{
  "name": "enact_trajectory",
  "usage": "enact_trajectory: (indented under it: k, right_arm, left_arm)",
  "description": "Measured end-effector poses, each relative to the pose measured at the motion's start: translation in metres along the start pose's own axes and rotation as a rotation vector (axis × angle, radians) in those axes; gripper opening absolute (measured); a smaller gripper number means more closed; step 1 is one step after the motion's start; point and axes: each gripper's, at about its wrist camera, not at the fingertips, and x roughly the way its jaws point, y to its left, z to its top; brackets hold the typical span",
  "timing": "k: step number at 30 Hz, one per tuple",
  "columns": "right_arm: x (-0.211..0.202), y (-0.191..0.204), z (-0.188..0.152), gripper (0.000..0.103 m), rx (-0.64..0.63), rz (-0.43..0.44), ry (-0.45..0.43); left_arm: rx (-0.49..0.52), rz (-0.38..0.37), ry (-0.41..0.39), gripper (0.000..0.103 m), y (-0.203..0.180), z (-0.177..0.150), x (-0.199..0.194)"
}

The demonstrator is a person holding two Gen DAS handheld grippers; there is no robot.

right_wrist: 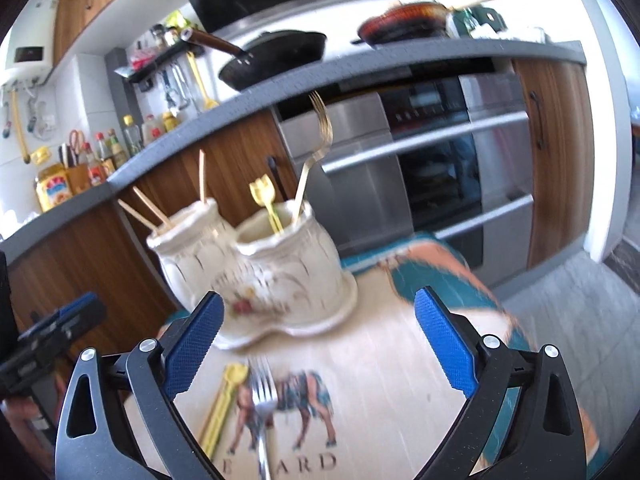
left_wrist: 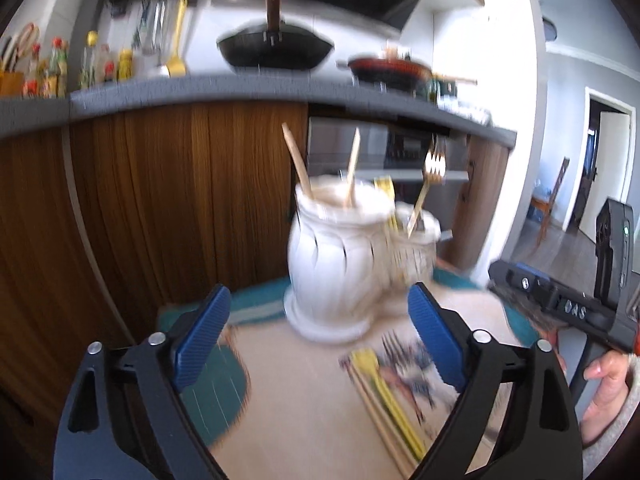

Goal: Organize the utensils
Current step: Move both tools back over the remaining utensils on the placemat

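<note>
Both grippers (left_wrist: 318,336) (right_wrist: 318,344) agape, empty; tablecloth (right_wrist: 400,360) lettering "ARD" legible.

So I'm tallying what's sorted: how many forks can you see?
3. A gold fork and a small yellow fork stand in the right holder cup; a silver fork lies on the table. Others may be hidden.
</note>
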Motion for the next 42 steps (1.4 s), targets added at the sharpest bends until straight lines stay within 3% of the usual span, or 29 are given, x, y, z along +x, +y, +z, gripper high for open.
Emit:
enact_trajectory:
  k: [7,11,17,25,29,34,36,40,42]
  right_arm:
    - [0.004,-0.004,-0.014,0.096,0.013,-0.027,0.049]
    - [0.003,0.0,-0.015,0.096,-0.009,-0.021,0.047]
    - [0.002,0.0,-0.015,0.096,-0.02,-0.007,0.055]
    - [0.001,-0.003,-0.014,0.096,-0.011,0.001,0.075]
    - [0.003,0.0,-0.015,0.096,-0.048,-0.024,0.113]
    - [0.015,0.012,-0.023,0.093,-0.136,-0.051,0.226]
    - [0.018,0.019,-0.028,0.089,-0.187,-0.04,0.264]
    - [0.027,0.035,-0.043,0.07,-0.276,0.01,0.362]
    - [0.03,0.041,-0.049,0.063,-0.283,0.058,0.404]
  left_arm:
    - [0.048,0.027,0.241,0.092,-0.016,-0.04,0.024]
    - [0.037,0.023,0.332,0.091,-0.017,-0.054,0.033]
    - [0.09,0.025,0.443,0.07,-0.029,-0.066,0.042]
    - [0.124,0.017,0.512,0.041,-0.042,-0.073,0.049]
    - [0.128,0.009,0.527,0.039,-0.043,-0.074,0.051]
    - [0.126,-0.001,0.534,0.035,-0.042,-0.076,0.053]
    - [0.132,-0.003,0.532,0.027,-0.041,-0.075,0.052]
    - [0.153,-0.006,0.535,0.007,-0.037,-0.075,0.049]
    - [0.155,-0.01,0.534,0.006,-0.033,-0.076,0.047]
